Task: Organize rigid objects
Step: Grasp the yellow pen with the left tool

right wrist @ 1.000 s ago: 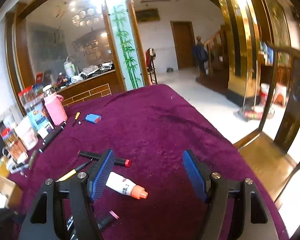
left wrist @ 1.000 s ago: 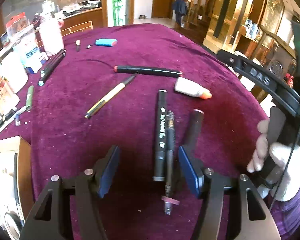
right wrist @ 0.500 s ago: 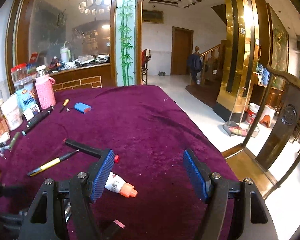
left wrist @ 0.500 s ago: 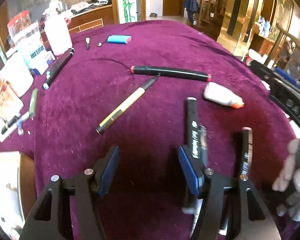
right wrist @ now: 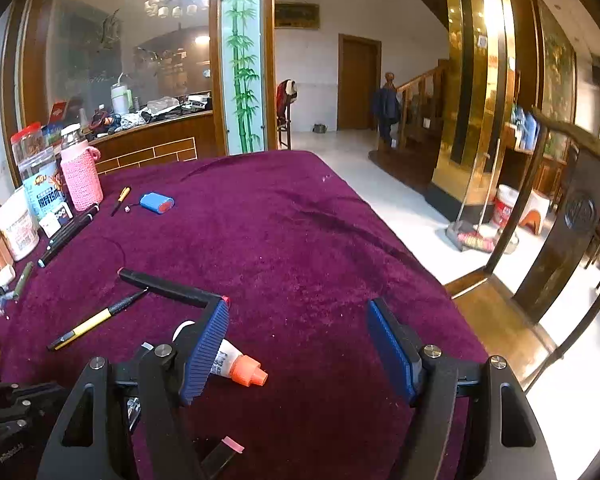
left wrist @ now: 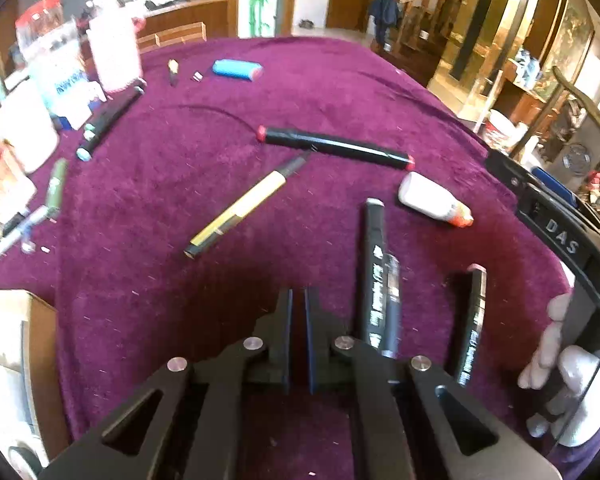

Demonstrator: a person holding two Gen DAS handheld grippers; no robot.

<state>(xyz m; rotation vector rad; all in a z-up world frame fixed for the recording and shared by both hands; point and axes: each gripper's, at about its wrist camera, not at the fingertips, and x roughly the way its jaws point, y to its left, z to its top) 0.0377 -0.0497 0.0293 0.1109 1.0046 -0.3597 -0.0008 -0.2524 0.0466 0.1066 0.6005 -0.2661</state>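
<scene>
My left gripper [left wrist: 296, 300] is shut and empty, low over the purple tablecloth. Right of it lie two black markers side by side [left wrist: 374, 272] and a third black marker [left wrist: 473, 320]. Ahead lie a yellow-and-black pen [left wrist: 244, 210], a long black marker with red ends [left wrist: 336, 147] and a white glue bottle with an orange cap [left wrist: 434, 204]. My right gripper [right wrist: 298, 340] is open and empty above the cloth; the glue bottle [right wrist: 240, 368] lies just by its left finger.
A blue battery pack [left wrist: 236, 69], a pink-sleeved bottle [right wrist: 80, 172], jars and boxes, black markers [left wrist: 110, 120] and a green pen [left wrist: 56, 188] stand along the far left. A cardboard box [left wrist: 16, 360] sits at near left. Wooden chairs [right wrist: 540, 280] stand beyond the table's right edge.
My left gripper has shut with nothing between its fingers, after shifting left off the two black markers. The right gripper stayed open and swung slightly.
</scene>
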